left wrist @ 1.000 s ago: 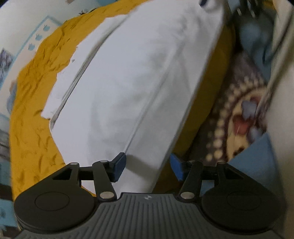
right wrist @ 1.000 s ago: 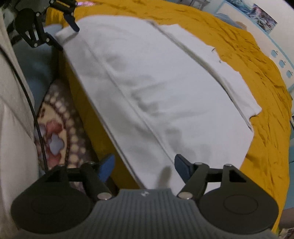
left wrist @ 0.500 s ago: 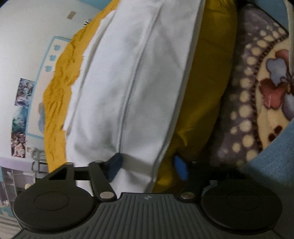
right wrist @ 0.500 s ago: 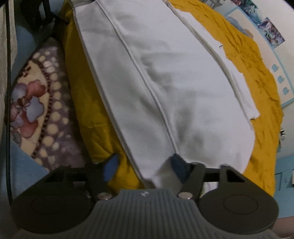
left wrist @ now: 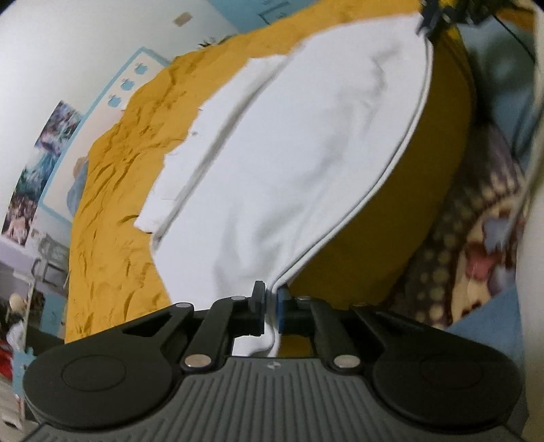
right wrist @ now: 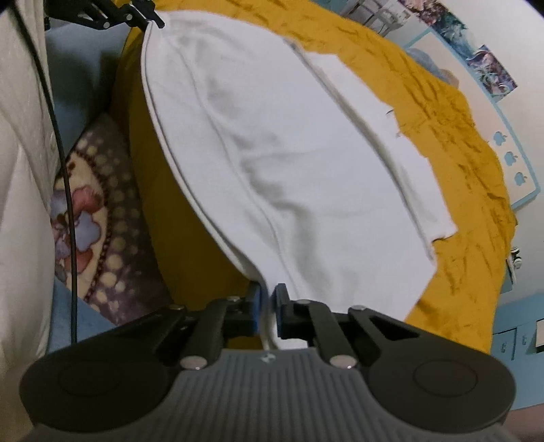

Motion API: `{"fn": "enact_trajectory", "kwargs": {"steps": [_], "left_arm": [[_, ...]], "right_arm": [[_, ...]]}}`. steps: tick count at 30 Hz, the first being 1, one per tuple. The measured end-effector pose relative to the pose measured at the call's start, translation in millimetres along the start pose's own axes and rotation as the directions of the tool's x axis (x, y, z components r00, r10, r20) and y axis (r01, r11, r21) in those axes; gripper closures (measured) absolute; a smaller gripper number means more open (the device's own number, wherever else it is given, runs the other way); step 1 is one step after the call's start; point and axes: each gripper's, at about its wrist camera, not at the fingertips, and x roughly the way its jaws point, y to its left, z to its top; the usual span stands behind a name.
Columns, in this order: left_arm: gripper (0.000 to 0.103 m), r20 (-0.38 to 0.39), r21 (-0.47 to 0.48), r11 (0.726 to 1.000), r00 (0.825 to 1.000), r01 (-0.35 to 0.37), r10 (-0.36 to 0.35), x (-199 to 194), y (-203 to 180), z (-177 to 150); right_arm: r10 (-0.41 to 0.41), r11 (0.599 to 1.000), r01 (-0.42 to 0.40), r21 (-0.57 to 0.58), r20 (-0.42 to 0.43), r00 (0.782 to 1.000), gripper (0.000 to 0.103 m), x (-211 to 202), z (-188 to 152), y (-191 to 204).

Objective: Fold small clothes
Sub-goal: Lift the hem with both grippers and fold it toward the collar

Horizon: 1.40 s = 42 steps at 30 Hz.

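Observation:
A white garment (left wrist: pixel 289 163) lies spread on a yellow bedspread (left wrist: pixel 112 190), its near hem lifted off the bed edge. My left gripper (left wrist: pixel 271 302) is shut on one near corner of that hem, cloth pinched between the blue pads. In the right wrist view the same white garment (right wrist: pixel 306 176) stretches away, and my right gripper (right wrist: pixel 268 306) is shut on the other near corner. Each gripper shows small at the far end of the other's view, the right gripper (left wrist: pixel 430 20) and the left gripper (right wrist: pixel 149 18), both clamped on the hem.
The yellow bedspread (right wrist: pixel 452 136) covers the bed. Below the bed's near edge lie a flowered blanket (right wrist: pixel 98 231) and blue fabric (left wrist: pixel 489 319). A cable (right wrist: pixel 64 170) hangs at the left. A wall with pictures (left wrist: pixel 40 159) stands behind the bed.
Both grippers went from open around the near hem to shut on it. The hem has been lifted slightly off the bed edge and pulled taut between them.

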Motion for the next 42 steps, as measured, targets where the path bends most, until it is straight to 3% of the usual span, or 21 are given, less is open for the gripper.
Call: {"fn": "enact_trajectory", "kwargs": {"steps": [6, 12, 18, 24, 26, 30, 33, 38, 42], "left_arm": [[0.097, 0.059, -0.088, 0.995, 0.996, -0.057, 0.062, -15.0, 40.7, 24.8], [0.097, 0.09, -0.12, 0.981, 0.982, -0.153, 0.164, -6.7, 76.8, 55.6], [0.097, 0.125, -0.157, 0.959, 0.959, -0.234, 0.255, 5.3, 121.7, 86.9], [0.097, 0.141, -0.205, 0.929, 0.931, -0.307, 0.338, 27.4, 172.5, 121.6], [0.097, 0.133, -0.236, 0.92, 0.928, -0.312, 0.348, 37.5, 189.4, 132.5], [0.097, 0.126, -0.268, 0.908, 0.923, -0.322, 0.365, 59.9, 213.3, 146.5], [0.097, 0.109, -0.278, 0.902, 0.923, -0.329, 0.37, 83.0, 224.9, 153.1], [0.097, 0.06, -0.28, 0.89, 0.919, -0.359, 0.39, 133.7, 239.8, 156.8], [0.098, 0.028, -0.313, 0.893, 0.937, -0.323, 0.348, 173.0, 246.5, 156.7]], "right_arm": [[-0.092, 0.996, 0.092, 0.009, 0.056, 0.994, 0.103, -27.0, 14.2, -25.0], [-0.234, 0.972, 0.235, -0.008, 0.098, 0.967, 0.103, -40.4, 41.1, -57.9], [-0.358, 0.933, 0.359, 0.018, 0.143, 0.923, 0.103, -39.7, 70.4, -103.7], [-0.467, 0.882, 0.468, 0.043, 0.194, 0.863, 0.103, -36.5, 106.5, -156.7], [-0.497, 0.865, 0.5, 0.043, 0.21, 0.842, 0.103, -31.3, 118.3, -175.8], [-0.525, 0.848, 0.528, 0.05, 0.219, 0.823, 0.103, -12.1, 139.7, -214.3], [-0.529, 0.847, 0.526, 0.075, 0.217, 0.821, 0.103, 7.1, 151.6, -241.4], [-0.511, 0.86, 0.501, 0.099, 0.197, 0.837, 0.103, 53.8, 168.2, -278.9], [-0.501, 0.865, 0.49, 0.105, 0.174, 0.847, 0.103, 107.3, 171.1, -293.5]]}}
